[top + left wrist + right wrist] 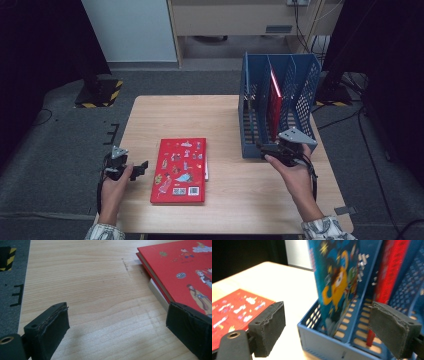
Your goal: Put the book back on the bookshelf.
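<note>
Standing at the far right of the table [225, 200], the blue file rack [300, 75] holds a blue picture book [337, 285] in one slot and a red book [275, 90] in the next, both upright. Flat at mid-table lies the red book with cartoon figures [180, 170], its long axis running near to far, resting on a thinner white one [157, 293]. The left gripper [131, 170] sits just left of that stack, jaws wide and empty, clearly the nearer hand. The right gripper [267, 150] hovers at the rack's near edge, jaws spread with nothing between them.
</note>
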A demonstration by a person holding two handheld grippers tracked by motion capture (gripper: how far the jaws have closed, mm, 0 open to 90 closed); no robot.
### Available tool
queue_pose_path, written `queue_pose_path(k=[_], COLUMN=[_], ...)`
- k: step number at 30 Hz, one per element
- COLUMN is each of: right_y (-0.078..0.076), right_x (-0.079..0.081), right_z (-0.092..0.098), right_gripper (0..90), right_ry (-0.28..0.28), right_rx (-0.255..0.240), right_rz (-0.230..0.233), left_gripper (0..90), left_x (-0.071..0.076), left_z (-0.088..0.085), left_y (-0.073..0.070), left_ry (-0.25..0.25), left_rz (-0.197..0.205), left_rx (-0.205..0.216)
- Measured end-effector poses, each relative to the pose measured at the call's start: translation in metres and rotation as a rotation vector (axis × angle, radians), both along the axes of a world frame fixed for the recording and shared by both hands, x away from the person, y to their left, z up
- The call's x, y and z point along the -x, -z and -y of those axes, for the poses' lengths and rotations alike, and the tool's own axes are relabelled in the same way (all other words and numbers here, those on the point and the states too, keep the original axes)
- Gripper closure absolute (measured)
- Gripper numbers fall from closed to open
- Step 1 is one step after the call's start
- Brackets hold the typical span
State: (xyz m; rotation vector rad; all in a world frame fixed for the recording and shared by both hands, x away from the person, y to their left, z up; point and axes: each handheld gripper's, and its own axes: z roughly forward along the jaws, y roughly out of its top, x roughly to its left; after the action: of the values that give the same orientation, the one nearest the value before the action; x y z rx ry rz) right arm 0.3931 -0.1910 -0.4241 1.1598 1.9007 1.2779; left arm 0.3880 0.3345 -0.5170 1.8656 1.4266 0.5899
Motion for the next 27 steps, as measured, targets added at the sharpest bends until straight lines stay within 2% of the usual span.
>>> queue_pose_path(k=[7,11,14,16,21,23,27], right_y=[0.010,0.009,0.011,0.013,0.018,0.020,0.025], right_x=[0.007,0.014,0.019,0.021,0.026,0.028,0.031], right_z=[-0.022,-0.038,-0.048,-0.054,-0.068,-0.074,-0.087], right_gripper=[13.1,12.0,11.2,11.1,10.9,10.7,10.0], right_ry=[-0.056,-0.101,-0.133,-0.156,-0.207,-0.229,-0.271], right_rx=[0.028,0.029,0.047,0.048,0.056,0.069,0.088], right_rz=[-0.008,0.001,-0.002,-0.005,-0.015,-0.023,-0.037], left_gripper=[4.4,4.9,4.8,4.6,4.3,4.1,3.6], left_x=[0.006,0.010,0.014,0.015,0.018,0.020,0.022], left_z=[0.003,0.009,0.014,0.017,0.024,0.027,0.034], left_y=[-0.006,-0.008,-0.008,-0.009,-0.010,-0.010,-0.011], left_ry=[0.013,0.022,0.043,0.045,0.069,0.074,0.090], left_rz=[0.030,0.027,0.024,0.034,0.037,0.035,0.043], left_rx=[-0.001,0.012,0.000,0.008,-0.004,0.005,-0.005])
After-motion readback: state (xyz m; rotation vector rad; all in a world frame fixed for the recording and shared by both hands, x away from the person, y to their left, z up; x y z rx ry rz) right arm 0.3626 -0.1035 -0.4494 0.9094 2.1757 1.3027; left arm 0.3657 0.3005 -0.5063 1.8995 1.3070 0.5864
